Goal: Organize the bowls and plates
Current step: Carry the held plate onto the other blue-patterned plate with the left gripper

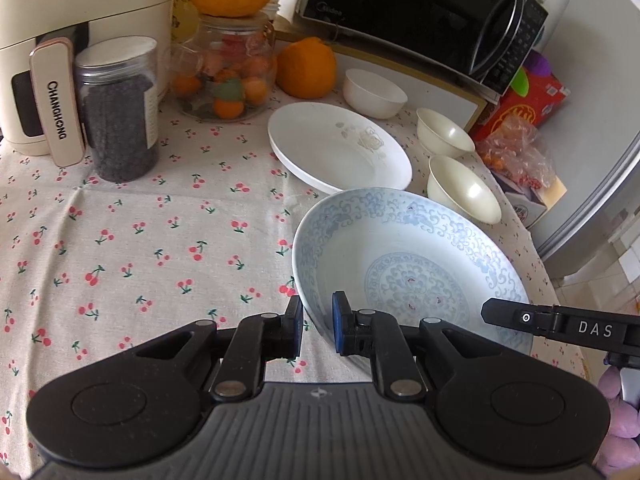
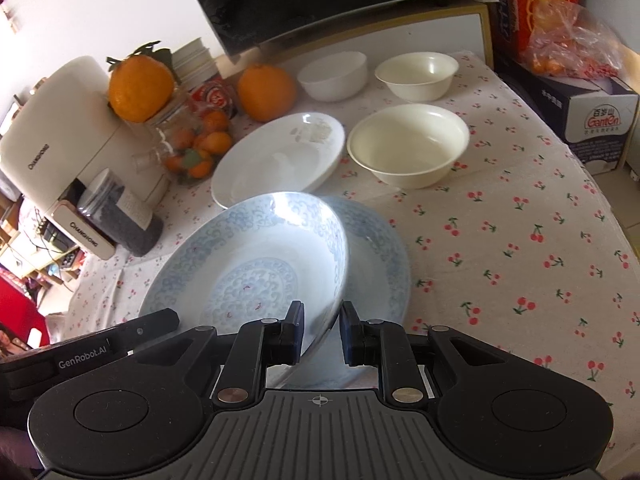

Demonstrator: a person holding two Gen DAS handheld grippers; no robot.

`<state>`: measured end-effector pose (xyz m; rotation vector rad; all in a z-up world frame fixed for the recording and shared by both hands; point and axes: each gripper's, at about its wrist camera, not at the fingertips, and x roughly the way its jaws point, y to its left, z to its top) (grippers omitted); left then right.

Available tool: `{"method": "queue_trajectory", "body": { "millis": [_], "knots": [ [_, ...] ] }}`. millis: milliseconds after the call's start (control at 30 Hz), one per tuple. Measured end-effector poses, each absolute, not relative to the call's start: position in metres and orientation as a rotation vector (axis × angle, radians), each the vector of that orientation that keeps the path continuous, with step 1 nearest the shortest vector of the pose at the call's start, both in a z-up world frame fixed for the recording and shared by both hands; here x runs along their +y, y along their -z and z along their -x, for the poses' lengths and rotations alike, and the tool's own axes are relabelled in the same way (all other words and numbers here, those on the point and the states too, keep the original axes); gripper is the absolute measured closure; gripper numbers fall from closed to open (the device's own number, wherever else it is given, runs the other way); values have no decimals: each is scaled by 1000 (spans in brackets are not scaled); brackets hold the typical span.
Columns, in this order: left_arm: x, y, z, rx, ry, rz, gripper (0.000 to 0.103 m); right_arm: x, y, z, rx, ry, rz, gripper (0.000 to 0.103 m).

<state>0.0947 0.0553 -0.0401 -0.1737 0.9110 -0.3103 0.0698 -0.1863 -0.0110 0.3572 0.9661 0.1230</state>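
The left gripper (image 1: pixel 317 326) has its 2 blue-padded fingers (image 1: pixel 339 322) narrowly parted astride the near rim of the upper patterned plate (image 1: pixel 404 264), one pad outside the rim and one inside; whether the pads actually press the porcelain I cannot tell. The right gripper (image 2: pixel 321 332) stands the same way on the opposite side of that plate (image 2: pixel 248 264), its fingers (image 2: pixel 349 330) straddling the rim with a slim gap, and contact is again unclear.

Largest first: the upper patterned plate sits tilted, its right-hand edge raised, over a 2nd blue-patterned plate (image 2: pixel 380 256) lying flat on the cherry-print tablecloth (image 2: pixel 520 248). So the plate lies directly ahead of both sets of fingers, spanning the space between them, with each gripper equally near its own rim. Judging from this, the coming move turns on lowering that tilted plate squarely into the one beneath, both sides together.

Beyond the stack, touching or nearly touching it, is the plain white plate (image 1: pixel 340 148). Further right come the larger cream bowl (image 2: pixel 408 144), the smaller cream bowl (image 2: pixel 416 74) and the white bowl (image 2: pixel 334 74), all separate and not yet nested.
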Motion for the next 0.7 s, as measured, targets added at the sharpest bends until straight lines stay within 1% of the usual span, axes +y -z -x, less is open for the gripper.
{"method": "queue_trajectory", "body": {
  "millis": [400, 700],
  "knots": [
    [36, 49, -100, 931, 298, 108, 90, -193, 20, -74, 1022, -67, -331, 84],
    [30, 50, -98, 918, 285, 72, 89, -186, 20, -76, 1015, -58, -259, 84]
  ]
}}
